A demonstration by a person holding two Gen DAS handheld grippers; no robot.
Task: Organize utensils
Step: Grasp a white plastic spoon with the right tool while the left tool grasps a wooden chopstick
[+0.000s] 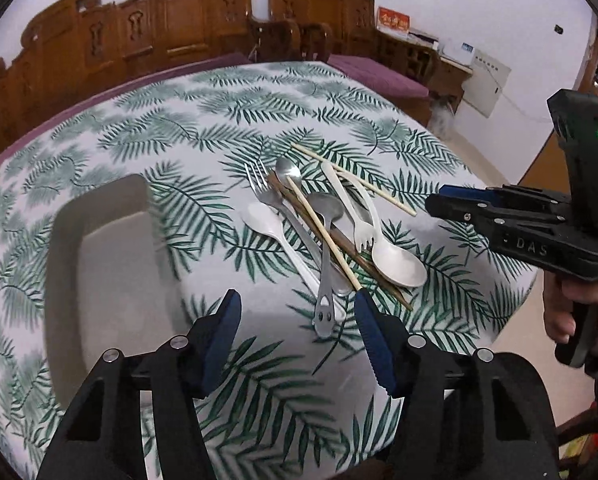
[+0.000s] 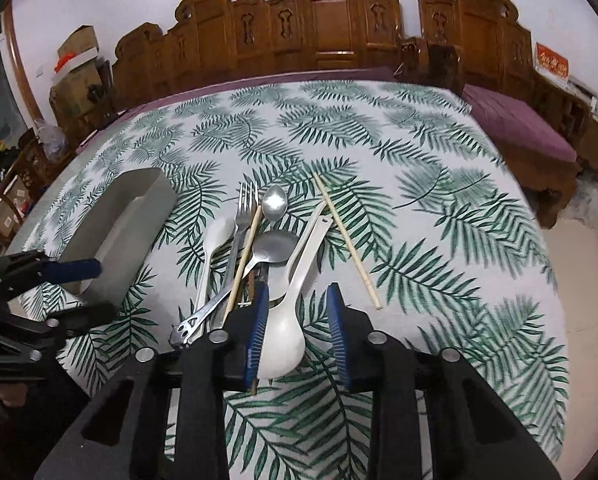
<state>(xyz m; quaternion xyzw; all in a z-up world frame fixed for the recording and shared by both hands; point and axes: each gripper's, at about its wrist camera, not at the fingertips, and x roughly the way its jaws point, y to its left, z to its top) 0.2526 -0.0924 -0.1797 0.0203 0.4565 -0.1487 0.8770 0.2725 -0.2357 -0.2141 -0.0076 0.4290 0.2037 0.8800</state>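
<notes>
Two grippers face one tangled heap of utensils on the leaf-patterned tablecloth. The right gripper stands with jaws apart and empty, straddling the bowl of the large white plastic spoon. That spoon's long axis runs away from the jaws, handle pointing toward the far edge of the table, so the bowl end is the nearest part. Whether the fingers touch the bowl cannot be told. The left gripper also stands open and empty, aimed at the near end of the heap, where the perforated handle of the steel spoon lies between its fingers' line of approach.

The right gripper appears nearer to the white spoon, so it is judged the likelier to pick first.

The heap also holds a steel fork, a second small white plastic spoon, a white plastic spork, dark wooden chopsticks and pale bamboo chopsticks, one lying apart to the right.

The grey rectangular tray sits to the left of the heap, nearer the left gripper. Nothing is visible inside it.
</notes>
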